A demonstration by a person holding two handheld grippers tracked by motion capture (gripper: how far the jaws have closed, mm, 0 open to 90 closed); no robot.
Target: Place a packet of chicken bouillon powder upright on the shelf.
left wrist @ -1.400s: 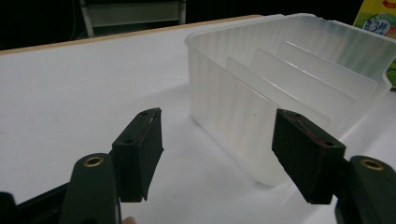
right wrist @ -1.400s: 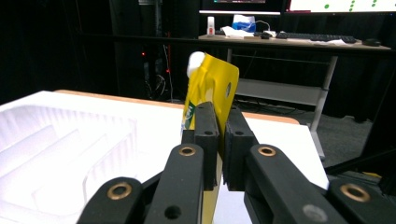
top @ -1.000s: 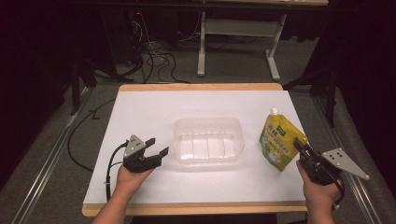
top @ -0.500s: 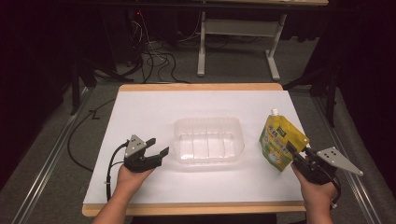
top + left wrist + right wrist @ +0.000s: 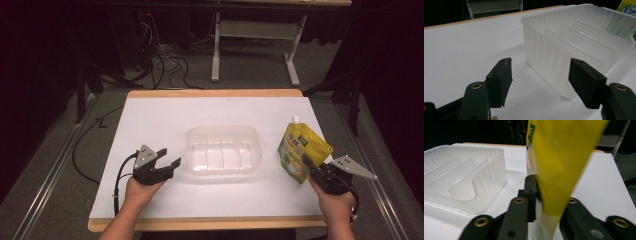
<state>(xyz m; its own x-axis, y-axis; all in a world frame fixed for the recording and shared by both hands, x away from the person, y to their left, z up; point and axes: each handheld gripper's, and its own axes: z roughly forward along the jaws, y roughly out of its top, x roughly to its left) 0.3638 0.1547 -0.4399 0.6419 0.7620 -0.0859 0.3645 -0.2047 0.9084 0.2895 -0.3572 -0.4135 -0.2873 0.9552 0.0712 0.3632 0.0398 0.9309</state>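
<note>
Grasp step: the right gripper [image 5: 311,167], whose jaws have just been opening and closing again, pinches the lower edge of the yellow pouch [image 5: 301,149], just right of the clear tray [image 5: 223,150]. The left gripper [image 5: 167,159] waits wide open, empty. Next comes lifting the pouch over the tray's rim, probably.

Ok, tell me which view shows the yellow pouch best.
The high view: the whole yellow pouch shows there, white spout and label included. The right gripper view has only a blurred yellow stretch clamped between the fingers. The left gripper view catches just a corner.
</note>
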